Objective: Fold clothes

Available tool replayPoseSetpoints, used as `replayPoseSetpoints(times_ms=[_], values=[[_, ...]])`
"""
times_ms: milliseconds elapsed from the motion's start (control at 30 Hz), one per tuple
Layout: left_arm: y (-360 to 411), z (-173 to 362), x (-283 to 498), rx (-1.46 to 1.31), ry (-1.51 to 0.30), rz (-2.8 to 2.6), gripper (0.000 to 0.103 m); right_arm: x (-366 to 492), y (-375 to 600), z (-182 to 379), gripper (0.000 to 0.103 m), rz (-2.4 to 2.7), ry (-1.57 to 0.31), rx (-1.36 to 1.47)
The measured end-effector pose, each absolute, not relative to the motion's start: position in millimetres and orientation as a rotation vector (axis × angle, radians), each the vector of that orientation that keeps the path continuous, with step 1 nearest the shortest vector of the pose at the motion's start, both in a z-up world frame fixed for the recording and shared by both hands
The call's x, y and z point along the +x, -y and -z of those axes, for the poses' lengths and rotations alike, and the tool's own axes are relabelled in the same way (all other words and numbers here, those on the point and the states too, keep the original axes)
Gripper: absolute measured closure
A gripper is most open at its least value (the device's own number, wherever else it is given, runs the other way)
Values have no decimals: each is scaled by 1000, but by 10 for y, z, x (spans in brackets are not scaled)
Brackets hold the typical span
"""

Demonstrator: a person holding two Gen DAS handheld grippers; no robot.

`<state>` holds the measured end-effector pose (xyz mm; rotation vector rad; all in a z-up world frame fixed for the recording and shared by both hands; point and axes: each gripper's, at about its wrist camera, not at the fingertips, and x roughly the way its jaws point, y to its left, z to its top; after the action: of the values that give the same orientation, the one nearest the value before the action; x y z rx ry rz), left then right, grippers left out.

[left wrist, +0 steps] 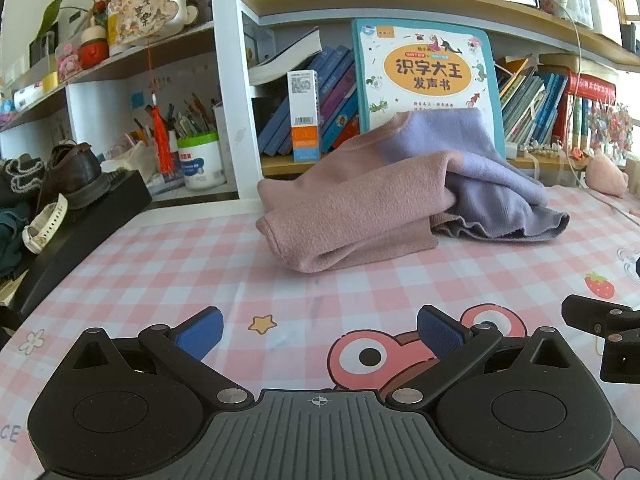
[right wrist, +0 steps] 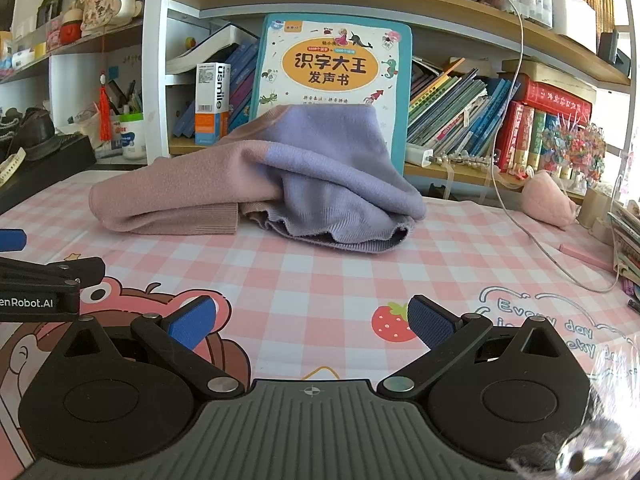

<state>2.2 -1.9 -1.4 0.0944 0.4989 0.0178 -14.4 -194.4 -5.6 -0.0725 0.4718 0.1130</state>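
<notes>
A pink and lilac knitted sweater (left wrist: 384, 196) lies bunched at the back of the pink checked table cover (left wrist: 200, 264), leaning against a children's book (left wrist: 424, 72). Its pink sleeve points left and its lilac hem hangs to the right. My left gripper (left wrist: 320, 332) stands open low over the cover, well short of the sweater, with nothing between its blue pads. In the right wrist view the same sweater (right wrist: 256, 184) sits ahead and slightly left. My right gripper (right wrist: 312, 322) is open too, empty, above a strawberry print. The left gripper's body (right wrist: 44, 284) shows at that view's left edge.
Bookshelves (right wrist: 460, 120) full of books run behind the table. A black box (left wrist: 80, 220) with shoes and a watch stands at the left. A white cable (right wrist: 532, 236), a pink plush (right wrist: 548, 200) and small items lie at the right. A white tub (left wrist: 200, 160) holds pens.
</notes>
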Motion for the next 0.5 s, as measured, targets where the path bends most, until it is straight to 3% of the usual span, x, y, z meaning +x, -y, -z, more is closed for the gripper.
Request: replayPoseSetpoints(times_ms=[500], values=[[21,2,32,98,-506,-17,0,-140,1949,55,0,-114,-474,-71]])
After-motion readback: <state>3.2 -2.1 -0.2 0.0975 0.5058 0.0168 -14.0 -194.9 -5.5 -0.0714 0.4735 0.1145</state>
